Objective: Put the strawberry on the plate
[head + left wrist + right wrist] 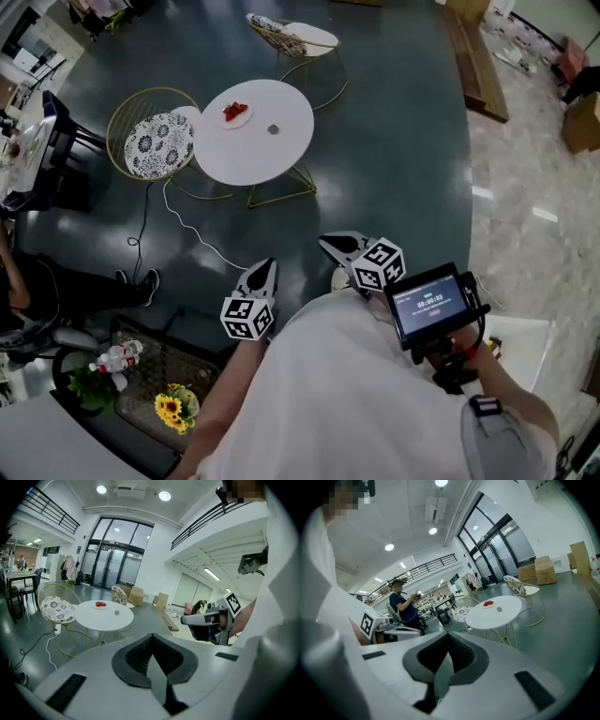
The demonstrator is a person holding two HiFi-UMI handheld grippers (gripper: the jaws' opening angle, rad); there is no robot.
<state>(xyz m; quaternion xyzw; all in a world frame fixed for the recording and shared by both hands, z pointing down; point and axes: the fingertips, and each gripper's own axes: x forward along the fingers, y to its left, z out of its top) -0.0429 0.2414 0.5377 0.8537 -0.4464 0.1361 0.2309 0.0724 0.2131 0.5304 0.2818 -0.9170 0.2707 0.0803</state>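
Short of the table (272,155), left tongs (266,267) and right tongs (326,242) closed, empty, angled downward.

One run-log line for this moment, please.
left gripper: shut, empty | right gripper: shut, empty | strawberries: on plate | plate: on white table, far off

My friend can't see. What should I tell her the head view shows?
Seen from above, a person holds the shut left gripper and right gripper toward a round white table some way off across a dark floor. A plate of red strawberries and a small grey object sit on it, with two wire chairs beside.
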